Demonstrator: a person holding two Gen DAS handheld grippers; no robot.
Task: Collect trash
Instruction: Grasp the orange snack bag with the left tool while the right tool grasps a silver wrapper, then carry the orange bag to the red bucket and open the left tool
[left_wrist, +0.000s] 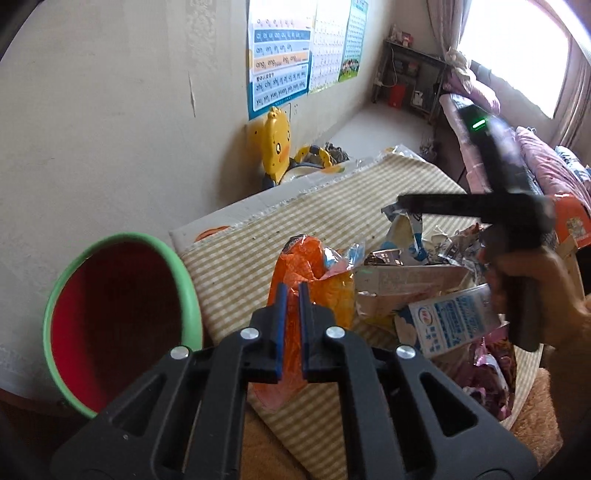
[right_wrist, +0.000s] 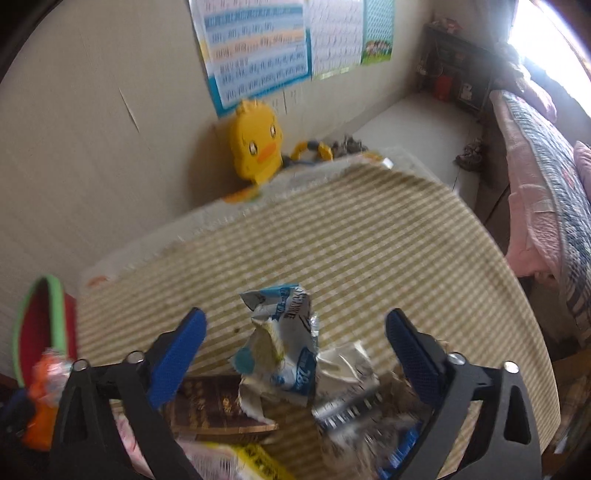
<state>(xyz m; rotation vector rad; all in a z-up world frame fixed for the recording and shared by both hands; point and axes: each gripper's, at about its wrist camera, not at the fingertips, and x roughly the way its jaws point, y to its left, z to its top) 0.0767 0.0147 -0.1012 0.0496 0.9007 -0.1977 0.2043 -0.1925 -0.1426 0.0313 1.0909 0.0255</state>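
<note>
My left gripper (left_wrist: 293, 295) is shut on a crinkled orange wrapper (left_wrist: 310, 266), which hangs from the blue pads just above the striped cloth (left_wrist: 240, 251). A red bin with a green rim (left_wrist: 122, 317) stands to its left, mouth tilted toward me. In the right wrist view my right gripper (right_wrist: 295, 317) is open over a crumpled white and blue carton (right_wrist: 280, 350). The carton lies between the fingers and neither pad touches it. The orange wrapper (right_wrist: 44, 387) and the bin (right_wrist: 40, 325) show blurred at that view's left edge.
More trash is piled on the cloth: a blue and white milk carton (left_wrist: 450, 321), a brown wrapper (right_wrist: 221, 406), a yellow packet (right_wrist: 258, 458) and pink foil (left_wrist: 487, 376). A yellow duck toy (left_wrist: 275, 144) leans on the wall behind. A bed (right_wrist: 546, 206) runs along the right.
</note>
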